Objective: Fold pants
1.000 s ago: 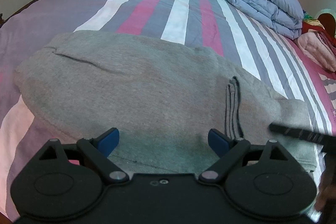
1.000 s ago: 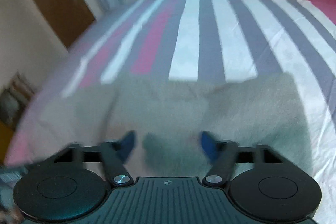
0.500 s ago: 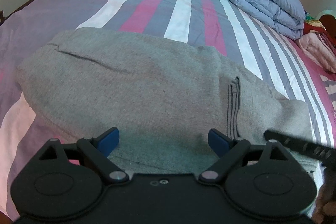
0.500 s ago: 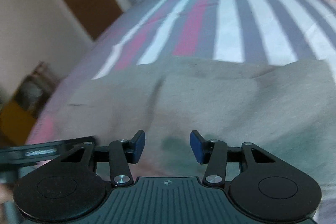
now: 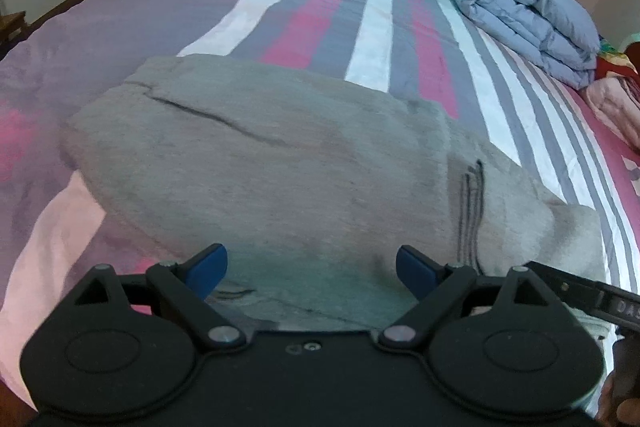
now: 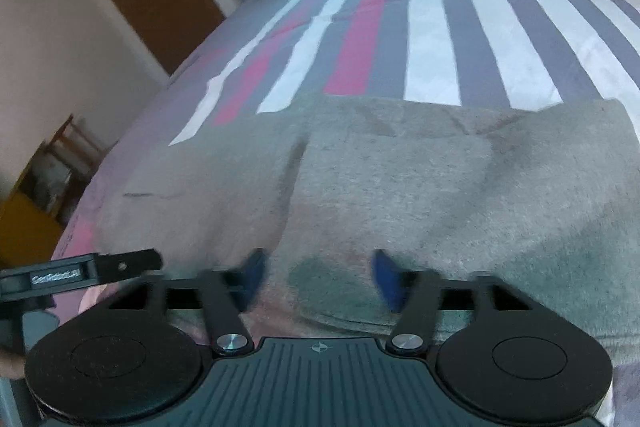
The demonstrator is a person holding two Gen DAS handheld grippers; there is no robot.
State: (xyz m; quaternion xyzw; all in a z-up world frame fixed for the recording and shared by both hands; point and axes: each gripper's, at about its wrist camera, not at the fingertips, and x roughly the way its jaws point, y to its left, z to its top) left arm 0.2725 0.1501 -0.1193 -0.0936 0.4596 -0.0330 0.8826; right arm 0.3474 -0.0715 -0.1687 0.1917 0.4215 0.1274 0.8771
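Flat on the striped bed sheet (image 5: 372, 39) lie the grey fleece pants (image 5: 304, 183), folded. Left tool (image 5: 312, 265) spread wide, nothing pinched. Right tool (image 6: 318, 273) just opened, pads clear of cloth. Folded blue quilt (image 5: 524, 11) at 1 o'clock.

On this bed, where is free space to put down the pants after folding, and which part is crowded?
Free: the striped sheet beyond the grey pants, up to the far edge, and the pink area left of them. Crowded: the far right corner, with the folded blue quilt and pink cloth.
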